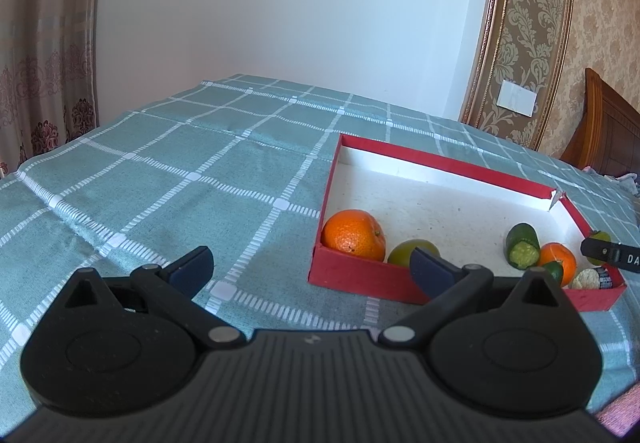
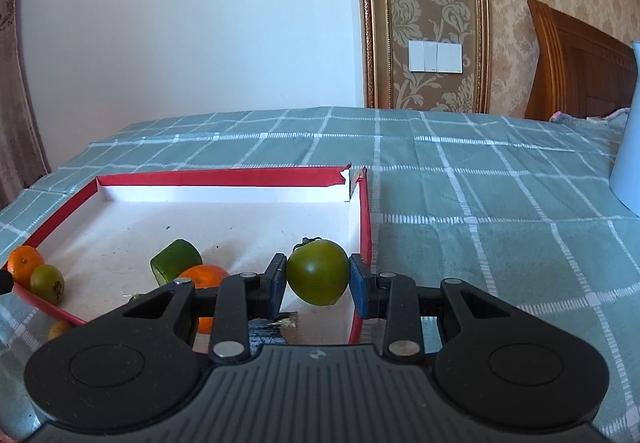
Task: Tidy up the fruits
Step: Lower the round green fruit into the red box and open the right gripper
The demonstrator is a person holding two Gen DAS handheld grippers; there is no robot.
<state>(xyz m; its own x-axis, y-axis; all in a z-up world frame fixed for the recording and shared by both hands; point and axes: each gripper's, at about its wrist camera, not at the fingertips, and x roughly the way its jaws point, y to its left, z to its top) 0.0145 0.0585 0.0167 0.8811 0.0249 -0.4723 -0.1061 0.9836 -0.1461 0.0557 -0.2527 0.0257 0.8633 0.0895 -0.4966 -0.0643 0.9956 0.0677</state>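
Observation:
A shallow red box with a white floor lies on the checked cloth; it also shows in the right wrist view. In it lie a large orange, a green round fruit, a cucumber piece and a small orange. My left gripper is open and empty, low over the cloth left of the box. My right gripper is shut on a green tomato, held over the box's right near corner. In that view the cucumber piece and small orange lie to its left.
The teal checked cloth covers the table. A white container stands at the far right. A wooden headboard and wall stand behind. A small yellowish fruit lies outside the box's near left wall.

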